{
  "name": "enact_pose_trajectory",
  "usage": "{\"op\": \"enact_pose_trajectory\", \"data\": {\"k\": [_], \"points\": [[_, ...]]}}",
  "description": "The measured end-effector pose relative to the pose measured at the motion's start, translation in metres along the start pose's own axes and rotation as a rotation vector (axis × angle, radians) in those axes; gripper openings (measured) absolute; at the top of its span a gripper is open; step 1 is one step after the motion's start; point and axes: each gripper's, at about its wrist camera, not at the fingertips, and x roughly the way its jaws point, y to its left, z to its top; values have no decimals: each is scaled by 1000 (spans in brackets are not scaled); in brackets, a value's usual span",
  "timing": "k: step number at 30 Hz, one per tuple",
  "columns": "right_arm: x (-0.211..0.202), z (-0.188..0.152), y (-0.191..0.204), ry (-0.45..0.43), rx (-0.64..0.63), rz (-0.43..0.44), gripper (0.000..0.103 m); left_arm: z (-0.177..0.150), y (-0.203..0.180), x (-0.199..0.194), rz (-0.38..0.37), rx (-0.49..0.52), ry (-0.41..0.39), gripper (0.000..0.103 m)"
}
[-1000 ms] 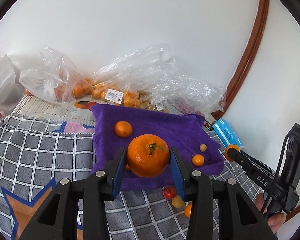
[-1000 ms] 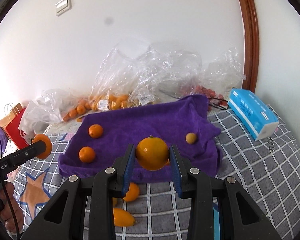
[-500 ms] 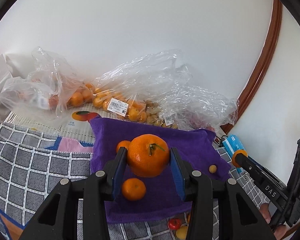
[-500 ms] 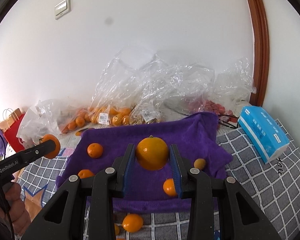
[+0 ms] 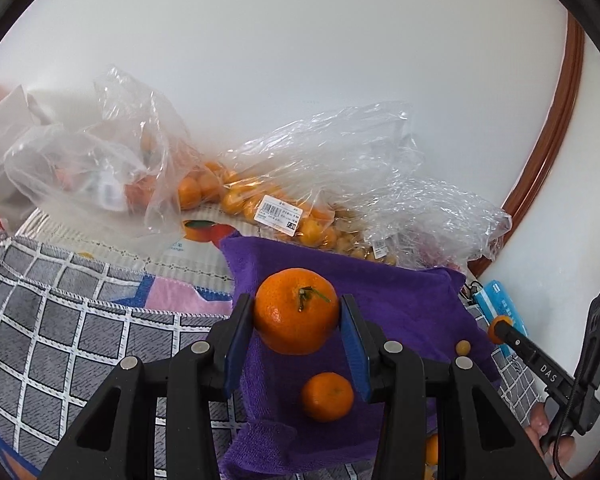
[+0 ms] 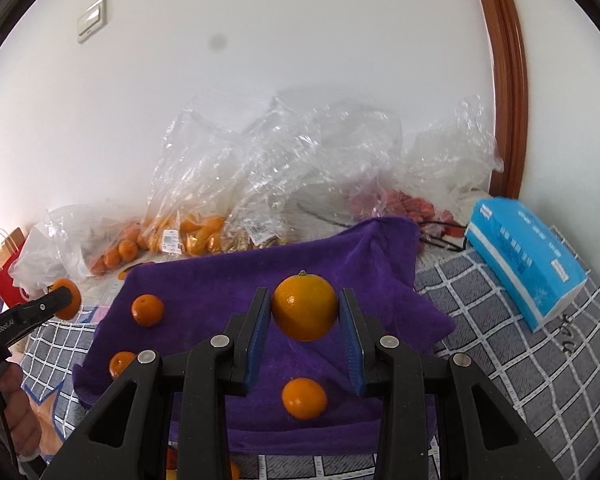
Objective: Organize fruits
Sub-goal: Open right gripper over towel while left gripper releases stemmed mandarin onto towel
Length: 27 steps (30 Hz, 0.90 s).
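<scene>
My left gripper (image 5: 297, 342) is shut on a large orange mandarin with a green stem (image 5: 296, 310), held above the purple towel (image 5: 400, 304). A small mandarin (image 5: 327, 397) and a tiny yellow fruit (image 5: 462, 346) lie on the towel below it. My right gripper (image 6: 305, 342) is shut on a smooth yellow-orange fruit (image 6: 304, 307), held above the same towel (image 6: 220, 280). On the towel in the right wrist view lie small mandarins at the left (image 6: 147, 310), the lower left (image 6: 121, 364) and under the jaws (image 6: 304, 398).
Clear plastic bags of mandarins (image 5: 236, 200) and small fruits (image 6: 204, 236) lie along the white wall behind the towel. A blue tissue pack (image 6: 524, 256) lies at the right on the grey checked blanket (image 5: 60, 344). A red bag (image 6: 4, 280) stands at far left.
Both grippers have moved forward over the towel with their fruits still held. The bags and wall are closer, and the fruits on the towel have slid lower in both views.
</scene>
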Motion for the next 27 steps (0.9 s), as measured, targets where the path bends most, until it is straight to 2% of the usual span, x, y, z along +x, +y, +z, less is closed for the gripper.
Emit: {"op": "enact_pose_trajectory", "data": {"k": [7,11,13,23,27], "points": [[8,-8,-17,33,-4,-40,35,-7,1,13,-18,-12,22,41],[21,-19,-23,109,25,-18,35,-10,3,21,-47,-39,40,41],[29,-22,-21,139,5,-60,35,-13,5,27,-59,-56,57,41],[45,-28,-31,219,53,-49,35,-26,1,41,-54,-38,78,41],[45,-28,-32,218,68,-45,35,-29,-3,45,-37,-9,72,41]]}}
